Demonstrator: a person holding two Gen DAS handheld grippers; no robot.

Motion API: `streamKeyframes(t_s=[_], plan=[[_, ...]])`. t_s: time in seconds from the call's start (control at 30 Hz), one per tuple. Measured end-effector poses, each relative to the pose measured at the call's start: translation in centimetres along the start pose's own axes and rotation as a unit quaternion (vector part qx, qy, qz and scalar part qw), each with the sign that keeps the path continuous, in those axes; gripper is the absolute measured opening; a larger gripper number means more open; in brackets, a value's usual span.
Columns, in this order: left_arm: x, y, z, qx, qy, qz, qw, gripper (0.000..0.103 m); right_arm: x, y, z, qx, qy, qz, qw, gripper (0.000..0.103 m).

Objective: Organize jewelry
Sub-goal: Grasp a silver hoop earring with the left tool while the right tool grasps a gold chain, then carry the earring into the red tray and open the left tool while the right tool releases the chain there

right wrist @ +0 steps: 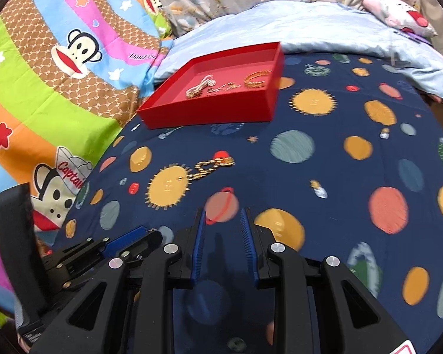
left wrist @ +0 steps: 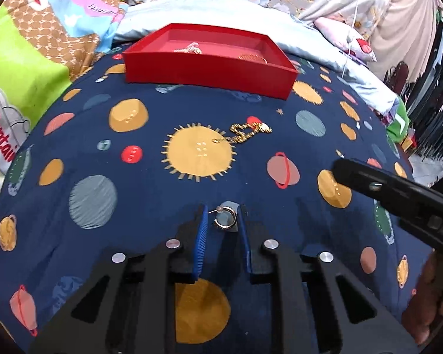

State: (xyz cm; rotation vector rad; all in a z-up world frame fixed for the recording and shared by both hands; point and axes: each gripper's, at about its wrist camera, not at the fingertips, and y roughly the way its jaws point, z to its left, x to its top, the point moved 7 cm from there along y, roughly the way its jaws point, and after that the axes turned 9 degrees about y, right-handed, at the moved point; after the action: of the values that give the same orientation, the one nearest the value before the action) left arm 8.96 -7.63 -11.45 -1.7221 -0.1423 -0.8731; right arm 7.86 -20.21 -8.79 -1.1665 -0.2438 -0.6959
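A navy planet-print bedspread (left wrist: pixel 82 153) covers the work surface beneath both tools. Ahead of the left gripper (left wrist: pixel 222 216) sits a red tray (left wrist: pixel 203 72), its long side running across the view; the right wrist view shows it ahead and left of the right gripper (right wrist: pixel 223 221), turned at an angle.

The right wrist view alone shows the tray floor plainly: a pale beaded piece (right wrist: pixel 199 87) at its left and a gold bangle (right wrist: pixel 255 79) at its right. The left wrist view catches only their tops over the near wall.

Between tray and grippers a gold chain (left wrist: pixel 245 132) lies on the cloth, its long axis running from near-left to far-right, the bulkier end farthest away.

A small hoop earring (left wrist: pixel 226 219) lies between the left gripper's parted fingers, its post pointing left; contact with the pads cannot be determined. It is hidden in the right wrist view.

The right gripper stands spread with nothing in it.
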Motion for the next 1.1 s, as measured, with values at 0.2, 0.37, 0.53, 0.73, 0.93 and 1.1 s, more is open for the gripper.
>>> streamKeyframes(t_s=[0.2,0.37,0.53,0.73,0.93,1.1], plan=[[0.5,-2.1,2.7,0.017,-0.025,-0.015,0.9994,0.020,1.5,3.6,1.6,0.012,-0.001,0.015,1.000,0.025],[0.8,-2.7,4.3,0.021,-0.041,-0.020,0.9987,0.020,2.7,6.4,1.8,0.004,0.003,0.025,1.000,0.025],[1.1,-2.6,4.8,0.020,-0.049,-0.022,0.9984,0.020,3.5,8.2,1.6,0.001,0.015,0.030,0.999,0.023],[1.1,-2.3,5.1,0.018,-0.053,-0.019,0.9982,0.020,4.1,9.2,1.4,-0.016,0.007,0.022,1.000,0.004],[1.1,-2.4,5.1,0.016,-0.057,-0.019,0.9981,0.020,4.3,8.0,1.1,-0.009,0.008,0.009,1.000,0.003],[2.1,-3.1,5.0,0.009,-0.056,-0.030,0.9980,0.020,5.6,4.3,1.6,0.009,0.003,-0.024,1.000,0.003]])
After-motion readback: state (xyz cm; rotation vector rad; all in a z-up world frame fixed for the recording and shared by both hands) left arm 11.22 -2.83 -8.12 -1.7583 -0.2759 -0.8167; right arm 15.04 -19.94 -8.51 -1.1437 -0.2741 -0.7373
